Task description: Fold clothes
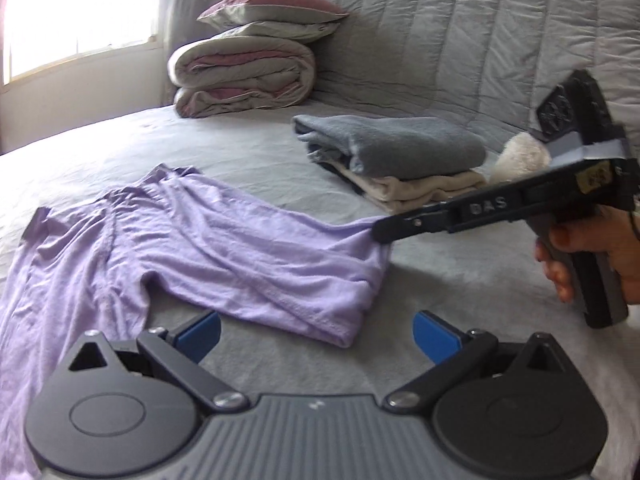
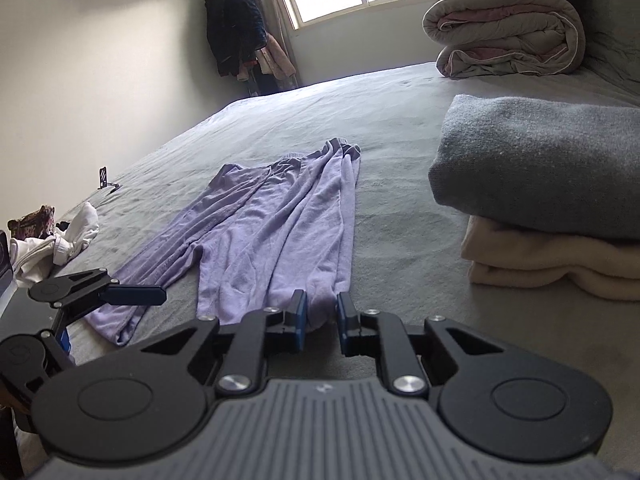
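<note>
We have the lilac cotton-jersey trousers (image 2: pixel 276 220) spread flat on the grey quilted bedspread (image 2: pixel 400 152), waistband at the far end toward the window, the two leg hems nearest us. They lie lengthwise so that the legs can be brought together or the hems carried up to the waist in one sweep.

Our right gripper (image 2: pixel 322 312) sits low on the near hem of the right-hand leg, its blue pads drawn in on a bunch of lilac cloth that bulges between them; in the left wrist view its black tip meets that hem corner, so we judge the grip taken, not merely offered. We pinch at the corner because that is where a fold can be steered without dragging the whole leg.

Our left gripper (image 1: pixel 316 330) hovers just short of the near edge of that same leg, jaws spread wide with nothing between them, lined up with the hem for a matching grip.

To the far right, well apart from the trousers, the folded stack of a grey fleece blanket over cream towels (image 1: pixel 400 156) marks where finished pieces go. The rolled grey-and-pink duvet (image 1: pixel 244 76) lies beyond it, clear of our working space.
</note>
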A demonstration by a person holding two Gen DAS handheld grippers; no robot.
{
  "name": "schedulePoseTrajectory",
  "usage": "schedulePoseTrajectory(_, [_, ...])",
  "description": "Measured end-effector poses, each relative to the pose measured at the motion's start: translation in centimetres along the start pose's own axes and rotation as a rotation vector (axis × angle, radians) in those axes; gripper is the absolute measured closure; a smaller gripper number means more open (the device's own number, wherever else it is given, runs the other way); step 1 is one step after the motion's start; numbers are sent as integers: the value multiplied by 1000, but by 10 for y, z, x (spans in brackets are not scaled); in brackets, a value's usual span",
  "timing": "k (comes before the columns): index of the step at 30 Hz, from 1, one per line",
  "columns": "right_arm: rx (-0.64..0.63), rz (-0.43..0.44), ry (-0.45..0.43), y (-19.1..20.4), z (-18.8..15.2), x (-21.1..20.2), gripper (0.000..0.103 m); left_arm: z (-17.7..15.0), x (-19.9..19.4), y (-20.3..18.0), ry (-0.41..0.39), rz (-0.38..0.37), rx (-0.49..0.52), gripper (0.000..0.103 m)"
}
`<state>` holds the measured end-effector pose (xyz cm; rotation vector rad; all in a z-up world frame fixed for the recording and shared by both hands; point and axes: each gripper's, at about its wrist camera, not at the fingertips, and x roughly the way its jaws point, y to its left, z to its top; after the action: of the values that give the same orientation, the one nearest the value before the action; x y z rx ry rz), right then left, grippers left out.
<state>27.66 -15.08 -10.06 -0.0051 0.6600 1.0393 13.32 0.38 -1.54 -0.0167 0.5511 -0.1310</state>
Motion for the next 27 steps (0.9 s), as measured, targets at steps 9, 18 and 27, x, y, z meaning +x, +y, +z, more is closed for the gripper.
schedulePoseTrajectory(9, [-12,-20,29,0,-3,1,87,6,3,-33,-39,-238,146,1])
schedulePoseTrajectory(18, [-89,1,60,11,-10,8,38,1,30,-35,106,-242,96,1])
schedulePoseTrajectory(27, [-209,-109,89,20,-7,19,94,-3,29,-35,112,-232,111,1])
